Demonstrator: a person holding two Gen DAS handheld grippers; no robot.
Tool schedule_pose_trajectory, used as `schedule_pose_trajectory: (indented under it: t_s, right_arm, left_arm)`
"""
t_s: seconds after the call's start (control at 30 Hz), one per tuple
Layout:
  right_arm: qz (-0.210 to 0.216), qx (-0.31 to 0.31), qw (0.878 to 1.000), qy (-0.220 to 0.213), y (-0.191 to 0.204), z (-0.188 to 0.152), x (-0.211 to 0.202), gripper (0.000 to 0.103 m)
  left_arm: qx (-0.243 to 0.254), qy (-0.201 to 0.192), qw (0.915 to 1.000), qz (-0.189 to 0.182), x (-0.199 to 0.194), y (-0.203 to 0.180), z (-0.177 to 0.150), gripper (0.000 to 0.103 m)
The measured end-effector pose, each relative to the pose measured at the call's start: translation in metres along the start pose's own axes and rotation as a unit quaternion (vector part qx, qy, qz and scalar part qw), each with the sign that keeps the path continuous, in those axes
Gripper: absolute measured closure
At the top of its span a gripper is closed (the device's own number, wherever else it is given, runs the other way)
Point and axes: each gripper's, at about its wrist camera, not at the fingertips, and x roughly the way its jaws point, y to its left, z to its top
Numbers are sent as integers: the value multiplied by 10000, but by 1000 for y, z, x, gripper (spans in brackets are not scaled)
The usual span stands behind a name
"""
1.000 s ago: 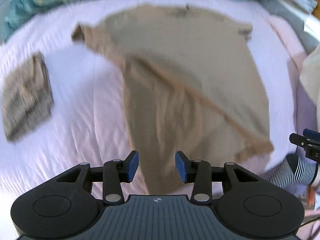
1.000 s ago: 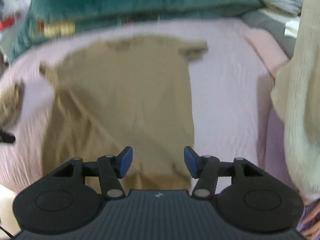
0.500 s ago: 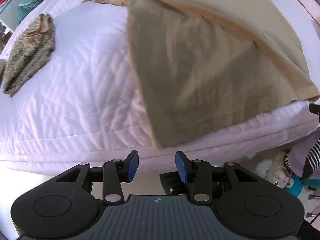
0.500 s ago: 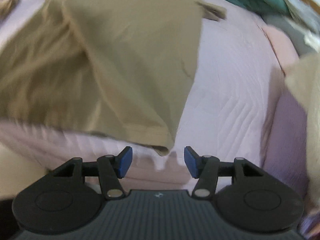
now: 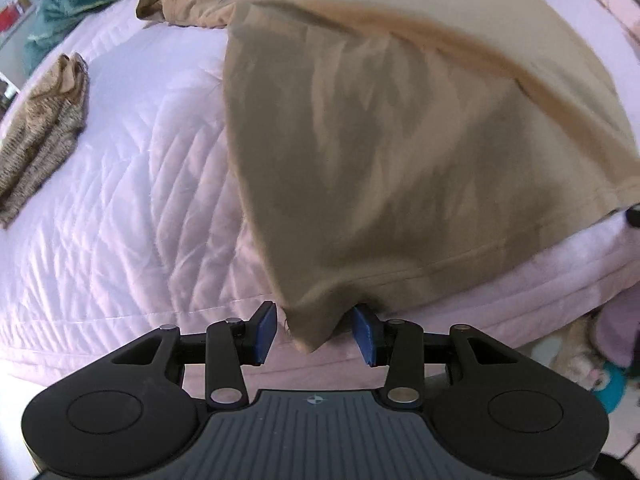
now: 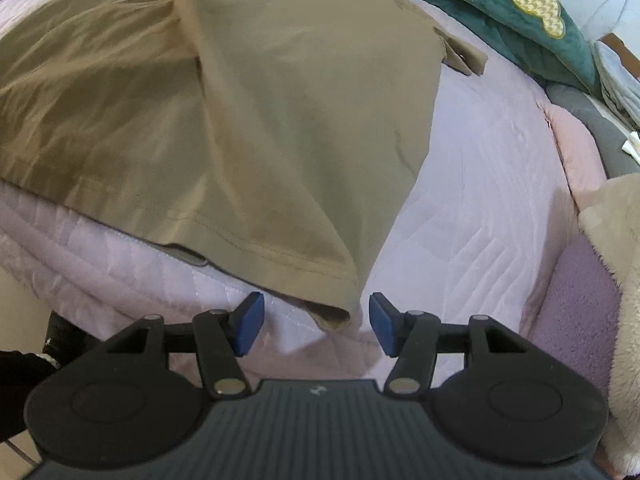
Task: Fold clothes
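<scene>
A tan shirt (image 5: 400, 140) lies spread on the pale quilted bed (image 5: 132, 200), its hem hanging over the near edge. My left gripper (image 5: 315, 332) is open, and the shirt's lower left hem corner hangs between its blue pads. In the right wrist view the shirt (image 6: 280, 112) shows a fold down its middle. My right gripper (image 6: 313, 328) is open, and the lower right hem corner sits just in front of the gap between its pads.
A folded brown knit garment (image 5: 40, 132) lies at the bed's left. A teal patterned pillow (image 6: 520, 4) lies at the bed's head. A cream fluffy blanket (image 6: 612, 264) lies at the right. Toys (image 5: 600, 364) lie on the floor.
Both grippers have dropped and moved in to the near edge of the bed. Each now has a hem corner of the shirt at its open pads. The shirt lies as before.
</scene>
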Motion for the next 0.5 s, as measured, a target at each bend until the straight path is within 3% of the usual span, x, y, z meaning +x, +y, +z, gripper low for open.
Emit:
schedule_pose_trajectory:
  t_s: [0.1,0.17,0.33,0.4,0.43,0.5]
  right_arm:
    - [21,131,9999,43,-3,1,1,45]
    - [83,238,9997,73,-7,1,2,45]
    - [75,76,9999,-40,-3,5,3,45]
    - [152,136,9998,-29,-5,7,5,47]
    - [281,241,9993,-9,-9,8,6,56]
    - [527,359,9980,18,-14,9,7,83]
  left_arm:
    - [-21,-31,9999,-169,0,1,1,65]
    - [48,50,9999,-139,3,1,3,77]
    - [-105,-20,9993,-366,1,9,8,78]
    - [-110,-59,9992,-393,1,9,11,83]
    - [-112,-75,9990,-416,2,9,12,96]
    - [-231,-90,9984,-505,3,10,13,100]
